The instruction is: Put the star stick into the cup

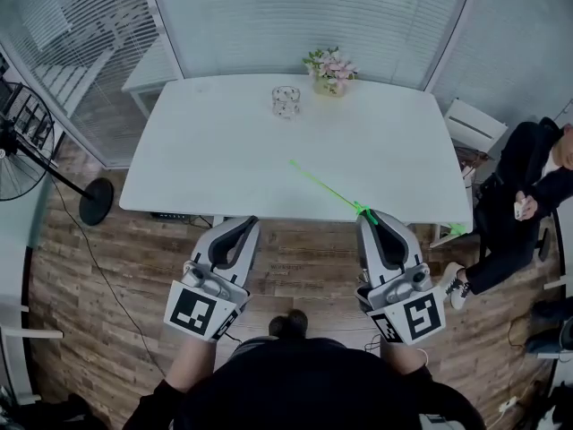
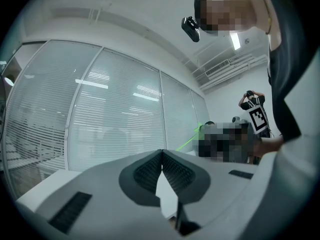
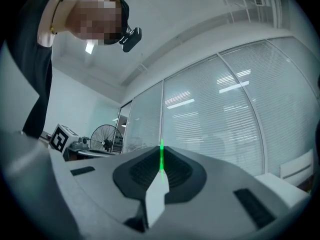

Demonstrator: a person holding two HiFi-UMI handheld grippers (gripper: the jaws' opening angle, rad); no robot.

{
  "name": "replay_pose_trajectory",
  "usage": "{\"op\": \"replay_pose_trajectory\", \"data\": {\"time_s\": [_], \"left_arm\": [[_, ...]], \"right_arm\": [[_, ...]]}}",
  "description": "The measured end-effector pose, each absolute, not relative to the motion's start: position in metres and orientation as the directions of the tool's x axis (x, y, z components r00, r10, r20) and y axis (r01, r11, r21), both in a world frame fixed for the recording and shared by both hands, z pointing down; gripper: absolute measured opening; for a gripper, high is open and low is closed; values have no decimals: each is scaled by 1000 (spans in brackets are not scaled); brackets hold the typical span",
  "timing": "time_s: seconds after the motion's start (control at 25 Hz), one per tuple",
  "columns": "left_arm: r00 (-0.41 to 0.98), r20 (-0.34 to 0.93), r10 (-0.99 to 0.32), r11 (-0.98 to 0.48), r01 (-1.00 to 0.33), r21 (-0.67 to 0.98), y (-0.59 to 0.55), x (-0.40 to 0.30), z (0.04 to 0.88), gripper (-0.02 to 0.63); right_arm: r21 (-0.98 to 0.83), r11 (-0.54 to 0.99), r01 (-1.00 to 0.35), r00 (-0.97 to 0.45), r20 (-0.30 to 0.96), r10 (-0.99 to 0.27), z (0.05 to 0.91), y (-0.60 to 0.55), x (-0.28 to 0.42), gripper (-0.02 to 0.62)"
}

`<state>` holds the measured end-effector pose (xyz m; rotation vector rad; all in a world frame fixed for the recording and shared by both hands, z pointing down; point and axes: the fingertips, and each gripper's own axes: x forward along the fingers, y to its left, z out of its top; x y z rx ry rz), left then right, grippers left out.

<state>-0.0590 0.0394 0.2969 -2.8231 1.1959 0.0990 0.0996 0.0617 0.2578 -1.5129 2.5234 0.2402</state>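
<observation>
**Green stick gripped, cup waits across the table**

Nearest my lens, two grey handheld grippers hover over the brown plank floor [image 1: 295,262] at the near edge of the wide white rectangular table [image 1: 224,159]. My right gripper [image 1: 369,213] is clamped on the thin bright-green star stick [image 1: 322,184], which slants up and left over the tabletop. My left gripper [image 1: 249,222] has its jaws pressed together on nothing.

I judge the carry to be the step in hand: the stick is lifted but not yet delivered. The small clear glass cup [image 1: 286,101] stands near the table's far edge, well apart from the stick's free end. The next move calls for reaching forward and slightly left, tipping the stick more upright, and lowering that end into the cup's mouth.

Around the table are a seated person in black [image 1: 528,195] at right and a black standing fan [image 1: 27,119] at left. A pot of pink flowers [image 1: 329,70] sits just right of the cup, the one thing close enough to be knocked.
</observation>
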Motion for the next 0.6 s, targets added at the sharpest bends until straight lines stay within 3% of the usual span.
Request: {"op": "replay_pose_trajectory", "data": {"time_s": [0.6], "left_arm": [[682,-90,-726,-681,-731,-46,32,-45,298,14]], "right_arm": [[46,477,-878,-471,-259,-843,251,53,115,21]]}}
